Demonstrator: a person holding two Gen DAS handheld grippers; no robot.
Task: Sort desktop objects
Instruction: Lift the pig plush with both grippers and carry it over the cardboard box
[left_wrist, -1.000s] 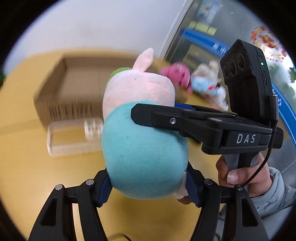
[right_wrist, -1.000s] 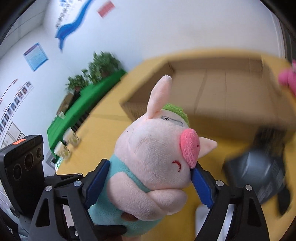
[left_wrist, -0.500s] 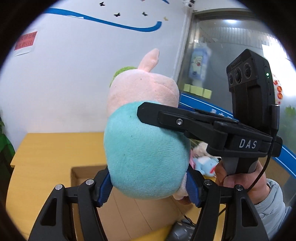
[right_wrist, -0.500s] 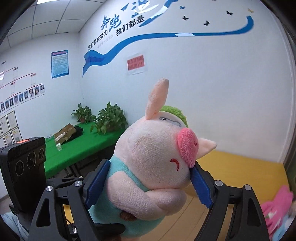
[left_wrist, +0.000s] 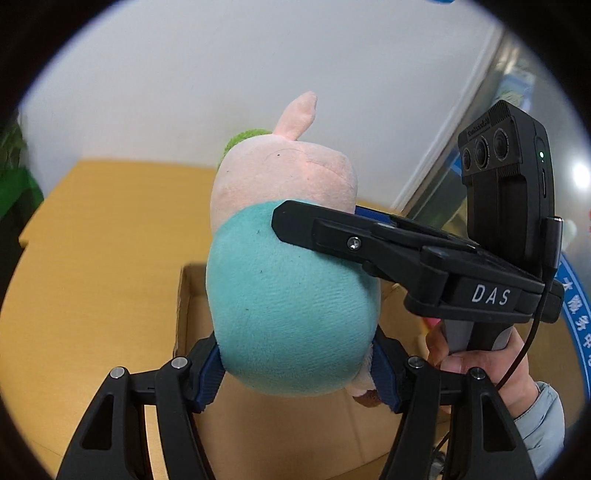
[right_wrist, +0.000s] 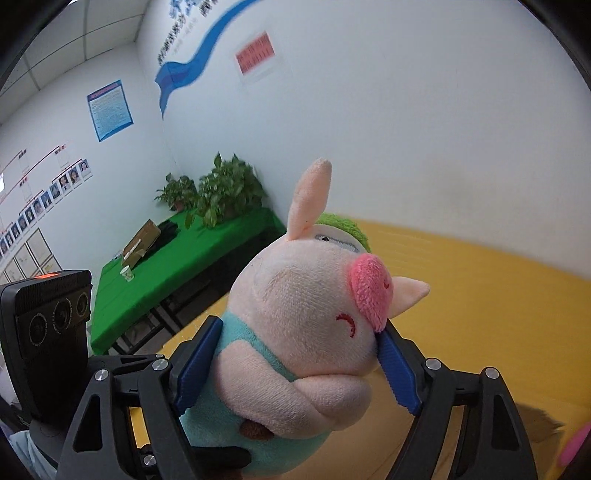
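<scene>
Both grippers are matte black plastic frames with triangular cut-outs and silver screws at the joints, and their fingers (left_wrist: 207, 373) carry ribbed blue pads. The right gripper (left_wrist: 436, 266) bears white "DAS" lettering, a black three-lens camera block (left_wrist: 506, 184) with a green light and a thin black cable (left_wrist: 532, 332). The person's hand (left_wrist: 484, 365) emerges from a pale grey-blue sleeve (left_wrist: 543, 424).

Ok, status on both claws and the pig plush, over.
Both claws clamped on the pig plush: left claw at its teal body, right claw at head and shoulder. Plush held up above the cardboard box. Nothing in the way.
</scene>
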